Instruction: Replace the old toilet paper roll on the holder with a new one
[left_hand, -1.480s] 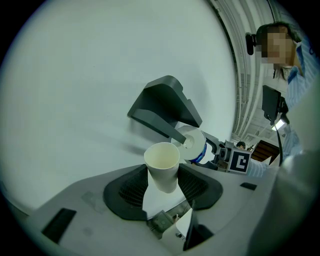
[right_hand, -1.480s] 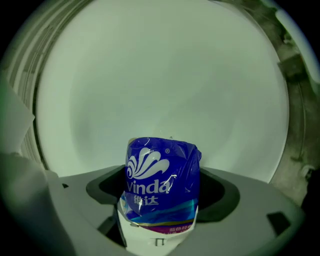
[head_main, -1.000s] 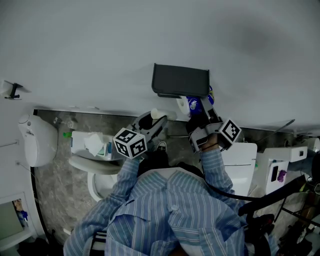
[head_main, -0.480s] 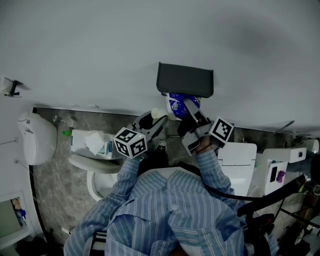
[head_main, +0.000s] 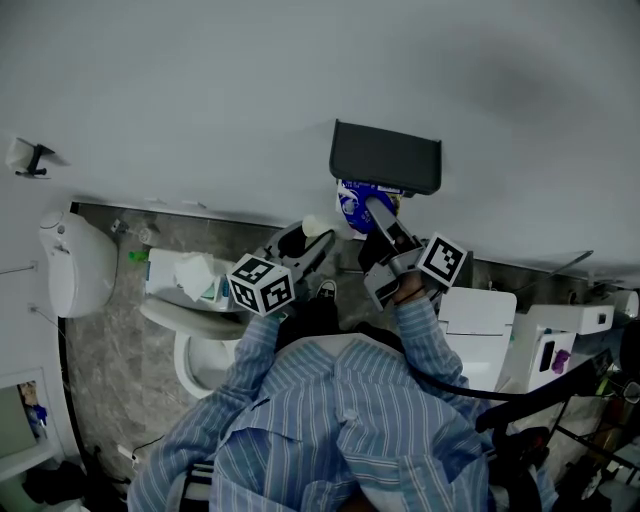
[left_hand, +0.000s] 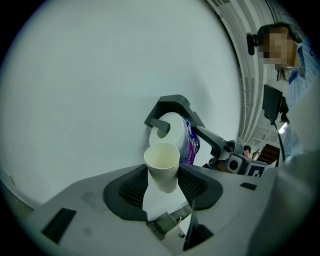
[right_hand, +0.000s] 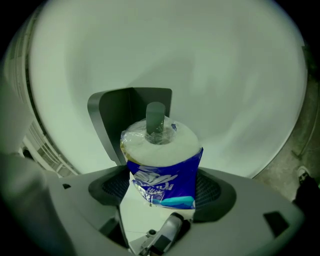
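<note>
Fresh blue-wrapped white toilet paper roll is between the right gripper's just-closing jaws and threaded onto the dark grey wall holder's peg straight ahead, while the left gripper pinches the empty cardboard tube, so next I'd seat it fully and let go.

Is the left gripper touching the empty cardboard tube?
Touching. In the left gripper view, the left gripper presses its pads on both sides of the cardboard tube.

Head view: new roll half hidden behind right hand-held gripper; holder spindle hidden.
</note>
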